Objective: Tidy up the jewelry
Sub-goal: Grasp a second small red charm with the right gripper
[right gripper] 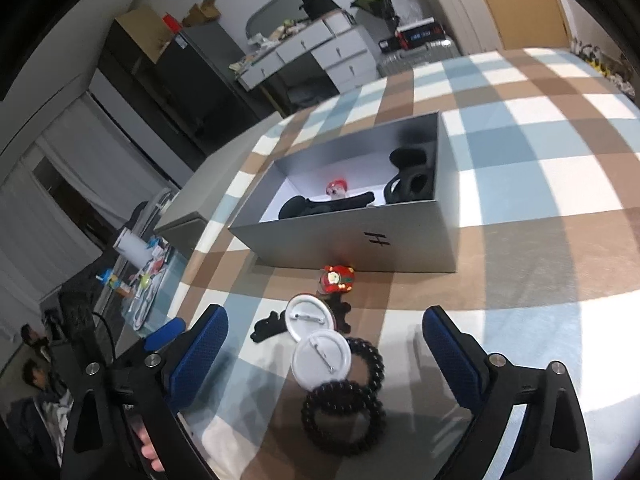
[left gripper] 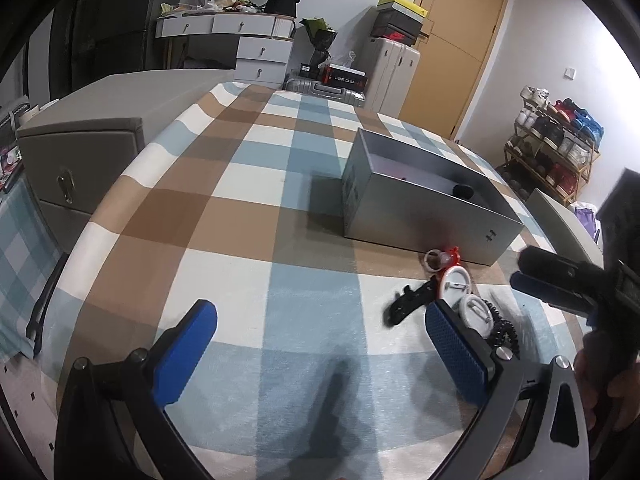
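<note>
A grey open box (right gripper: 360, 236) stands on the checked tablecloth; it also shows in the left wrist view (left gripper: 420, 216). Inside lie dark items (right gripper: 412, 176) and a small red-capped figure (right gripper: 337, 189). In front of the box lie a red charm (right gripper: 337, 279), two white round badges (right gripper: 310, 318) (right gripper: 321, 358), a black clip (right gripper: 272, 326) and two black bead bracelets (right gripper: 344, 416). My right gripper (right gripper: 324, 344) is open above this pile. My left gripper (left gripper: 320, 340) is open and empty, left of the pile (left gripper: 460, 300). The right gripper shows in the left wrist view (left gripper: 560, 284).
A grey cabinet (left gripper: 80, 160) stands beside the table's left edge. White drawers (left gripper: 248, 40), suitcases (left gripper: 392, 68), a wooden door (left gripper: 452, 40) and a shoe rack (left gripper: 552, 148) line the far side of the room.
</note>
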A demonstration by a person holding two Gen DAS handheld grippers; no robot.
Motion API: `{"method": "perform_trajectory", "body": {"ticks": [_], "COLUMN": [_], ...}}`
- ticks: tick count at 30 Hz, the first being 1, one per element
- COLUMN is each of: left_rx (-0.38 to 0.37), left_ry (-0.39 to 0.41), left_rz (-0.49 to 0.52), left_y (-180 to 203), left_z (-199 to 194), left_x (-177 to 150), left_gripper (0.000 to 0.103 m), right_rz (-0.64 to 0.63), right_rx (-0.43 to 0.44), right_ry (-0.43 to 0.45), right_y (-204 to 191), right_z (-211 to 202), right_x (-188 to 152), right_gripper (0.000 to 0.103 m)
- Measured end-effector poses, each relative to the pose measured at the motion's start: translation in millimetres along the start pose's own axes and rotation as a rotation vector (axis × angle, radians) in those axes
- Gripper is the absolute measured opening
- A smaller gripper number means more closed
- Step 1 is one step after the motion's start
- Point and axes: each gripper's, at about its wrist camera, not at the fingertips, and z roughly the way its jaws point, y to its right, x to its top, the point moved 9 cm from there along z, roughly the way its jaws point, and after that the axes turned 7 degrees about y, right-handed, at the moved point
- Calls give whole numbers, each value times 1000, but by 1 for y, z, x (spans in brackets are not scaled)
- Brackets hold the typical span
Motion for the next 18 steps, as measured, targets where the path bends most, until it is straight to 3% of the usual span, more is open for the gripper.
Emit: {"method": "perform_trajectory", "body": {"ticks": [3, 6, 9, 15, 18], "left_rx": [-12, -10, 4, -6, -10], "left_ry": [-5, -1, -7, -39, -32], "left_rz": [-5, 4, -5, -45, -37], "left_y": [-2, -2, -7, -14, -12], "left_z": [1, -1, 0, 6, 4], "left_x": [-1, -2, -4, -10, -8], "left_gripper": [101, 101, 101, 101, 101], "right_rz": [7, 0, -15, -4, 4], "right_rx": [-41, -48, -67, -70, -76], "right_ry": [-35, -66, -79, -86, -87], "right_y": [3, 0, -3, -7, -6], "right_z": [16, 29, 39, 48, 50], "right_x": [2, 3, 2, 2, 3], "right_gripper": [92, 77, 76, 61, 46]}}
